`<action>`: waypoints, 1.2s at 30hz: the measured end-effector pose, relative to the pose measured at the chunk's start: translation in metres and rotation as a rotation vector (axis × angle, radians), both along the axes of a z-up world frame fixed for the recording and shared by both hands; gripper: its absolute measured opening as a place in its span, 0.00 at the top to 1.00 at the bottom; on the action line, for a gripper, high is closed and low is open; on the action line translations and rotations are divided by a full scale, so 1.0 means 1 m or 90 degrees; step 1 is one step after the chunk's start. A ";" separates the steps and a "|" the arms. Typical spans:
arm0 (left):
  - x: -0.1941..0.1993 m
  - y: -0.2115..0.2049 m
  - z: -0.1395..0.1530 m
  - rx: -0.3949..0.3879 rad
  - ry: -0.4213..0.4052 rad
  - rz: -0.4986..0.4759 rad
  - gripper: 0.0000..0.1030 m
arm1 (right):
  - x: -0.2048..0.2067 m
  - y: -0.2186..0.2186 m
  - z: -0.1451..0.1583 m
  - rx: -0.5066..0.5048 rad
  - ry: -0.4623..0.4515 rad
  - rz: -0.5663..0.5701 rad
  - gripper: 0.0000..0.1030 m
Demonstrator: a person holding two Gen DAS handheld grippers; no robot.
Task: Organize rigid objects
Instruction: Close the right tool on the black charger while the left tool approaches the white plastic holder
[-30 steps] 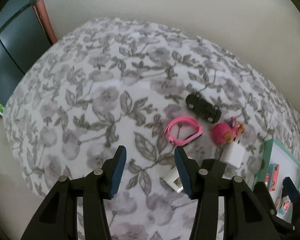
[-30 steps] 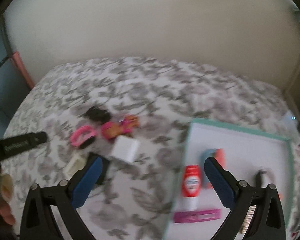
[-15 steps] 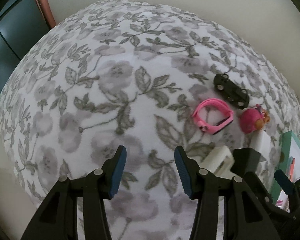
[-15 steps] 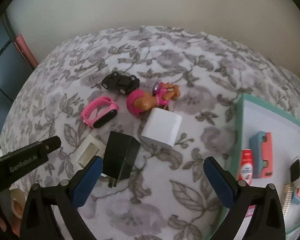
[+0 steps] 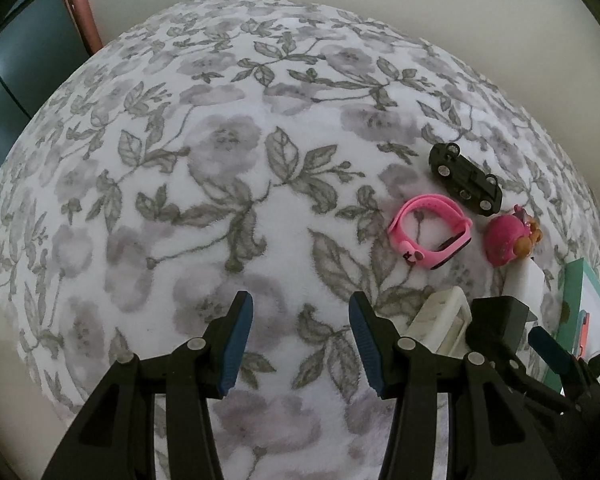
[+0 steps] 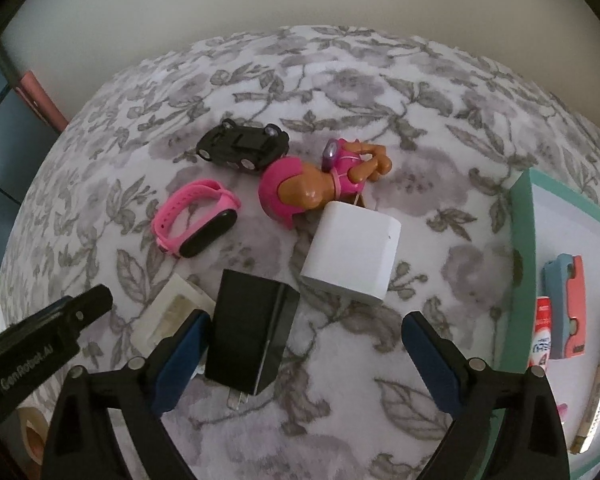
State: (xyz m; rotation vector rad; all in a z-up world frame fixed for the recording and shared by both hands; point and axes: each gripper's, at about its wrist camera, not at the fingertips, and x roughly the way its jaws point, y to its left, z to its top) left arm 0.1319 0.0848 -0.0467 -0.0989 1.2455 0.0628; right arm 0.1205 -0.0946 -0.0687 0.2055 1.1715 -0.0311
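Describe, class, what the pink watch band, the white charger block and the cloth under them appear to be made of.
Pink watch band: looks like matte silicone or rubber, bent in a soft loop with strap holes.
White charger block: apparently smooth hard plastic, crisp rounded edges, faint sheen.
Cloth: seemingly fleecy printed fabric, with a fuzzy nap blurring the grey flower pattern.

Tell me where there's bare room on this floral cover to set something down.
Free: the wide stretch of floral cover left of the pink watch and black toy car, and the strip between the white charger and teal tray. Crowded: car, watch, pink figure and black charger cluster together.
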 end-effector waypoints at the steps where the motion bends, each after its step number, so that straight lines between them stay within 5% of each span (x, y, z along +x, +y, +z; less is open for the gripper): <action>1: 0.000 0.000 0.000 -0.002 -0.001 -0.001 0.50 | 0.000 0.000 -0.001 0.002 -0.001 -0.003 0.07; 6: 0.001 -0.003 0.002 -0.020 -0.005 -0.003 0.50 | 0.000 -0.004 0.001 0.029 0.003 -0.009 0.25; 15: 0.000 -0.003 0.001 -0.038 -0.007 -0.003 0.50 | -0.003 -0.003 0.002 0.035 0.014 0.001 0.25; 36: 0.000 -0.007 0.001 -0.097 -0.006 -0.012 0.50 | -0.005 0.010 0.000 -0.017 0.022 0.035 0.67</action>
